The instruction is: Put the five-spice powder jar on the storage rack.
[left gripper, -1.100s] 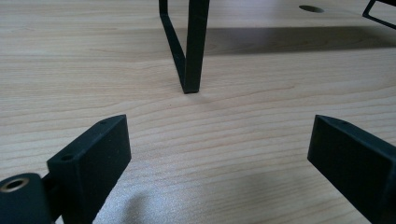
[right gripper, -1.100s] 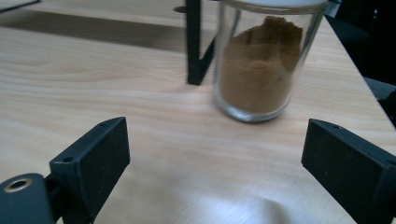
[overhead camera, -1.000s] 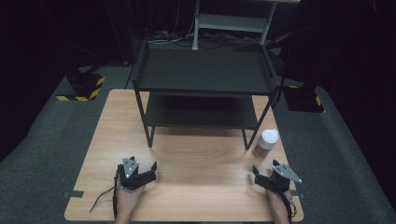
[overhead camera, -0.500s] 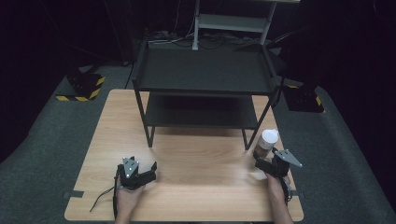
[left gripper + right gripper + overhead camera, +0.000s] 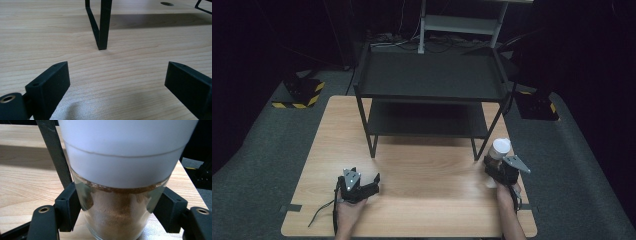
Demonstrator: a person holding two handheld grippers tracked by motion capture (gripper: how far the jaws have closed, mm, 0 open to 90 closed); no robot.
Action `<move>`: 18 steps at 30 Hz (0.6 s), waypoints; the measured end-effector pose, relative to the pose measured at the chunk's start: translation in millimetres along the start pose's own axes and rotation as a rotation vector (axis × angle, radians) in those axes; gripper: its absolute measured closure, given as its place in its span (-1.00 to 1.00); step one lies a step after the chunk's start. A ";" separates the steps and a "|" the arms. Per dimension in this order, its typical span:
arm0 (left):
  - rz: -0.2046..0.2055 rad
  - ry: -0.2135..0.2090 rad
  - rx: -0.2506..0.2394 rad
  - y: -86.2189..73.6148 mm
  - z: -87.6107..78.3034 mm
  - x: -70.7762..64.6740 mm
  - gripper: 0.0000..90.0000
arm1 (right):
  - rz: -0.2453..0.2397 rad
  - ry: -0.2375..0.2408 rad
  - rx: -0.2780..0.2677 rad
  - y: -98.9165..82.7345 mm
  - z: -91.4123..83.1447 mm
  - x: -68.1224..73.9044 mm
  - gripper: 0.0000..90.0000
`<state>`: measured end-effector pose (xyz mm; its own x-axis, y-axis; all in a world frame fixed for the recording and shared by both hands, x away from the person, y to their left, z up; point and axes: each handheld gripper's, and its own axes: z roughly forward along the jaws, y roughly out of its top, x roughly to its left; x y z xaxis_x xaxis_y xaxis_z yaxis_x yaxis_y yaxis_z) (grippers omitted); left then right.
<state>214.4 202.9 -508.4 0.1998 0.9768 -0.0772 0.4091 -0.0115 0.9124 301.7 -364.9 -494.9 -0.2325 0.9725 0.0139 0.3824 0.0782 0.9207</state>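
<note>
A glass jar [image 5: 501, 148] with a white lid and brown powder inside stands on the wooden table [image 5: 427, 172] by the front right leg of a black two-tier rack [image 5: 427, 75]. My right gripper [image 5: 492, 163] is at the jar. In the right gripper view the jar [image 5: 117, 207] sits between the jaws, and both pads press its glass sides just below the lid, so the right gripper [image 5: 120, 211] is shut on it. My left gripper [image 5: 373, 184] rests at the front left of the table, open, with bare wood between the jaws of the left gripper [image 5: 117, 82].
One rack leg [image 5: 102, 30] stands ahead of the left gripper; another leg [image 5: 53, 150] rises just left of the jar. Both rack shelves are bare. The table's right edge is close beside the jar. Dark floor surrounds the table.
My right gripper has moved forward from the table's front right to the jar and its jaws now hold the jar's sides. The left gripper has stayed put.
</note>
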 end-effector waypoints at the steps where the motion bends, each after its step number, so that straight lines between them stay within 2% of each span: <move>1: 0.000 0.000 0.000 0.0 0.0 0.0 -0.86 | 0.000 0.000 0.000 0.0 0.0 0.0 -0.33; 9: 0.001 -0.001 -0.001 -0.1 0.1 0.1 -0.86 | 0.011 -0.015 0.002 0.3 -3.1 3.8 -0.32; 12: 0.001 -0.002 -0.002 -0.3 -0.1 0.3 -0.86 | 0.028 -0.002 0.005 0.5 -7.0 1.3 -0.32; 15: 0.001 -0.003 -0.004 -0.4 -0.1 0.4 -0.86 | 0.011 0.010 -0.016 -1.3 -14.9 0.9 -0.32; 16: 0.001 -0.003 -0.004 -0.4 -0.1 0.3 -0.86 | 0.001 0.037 -0.025 -0.2 -21.7 -1.4 -0.32; 18: 0.001 -0.003 -0.005 -0.5 -0.3 0.3 -0.86 | -0.007 0.048 -0.031 0.5 -26.7 -0.2 -0.32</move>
<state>214.0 203.2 -508.8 0.2027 0.9762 -0.0774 0.4046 -0.0115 0.9144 278.1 -370.9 -484.0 -0.2779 0.9603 0.0257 0.3533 0.0773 0.9323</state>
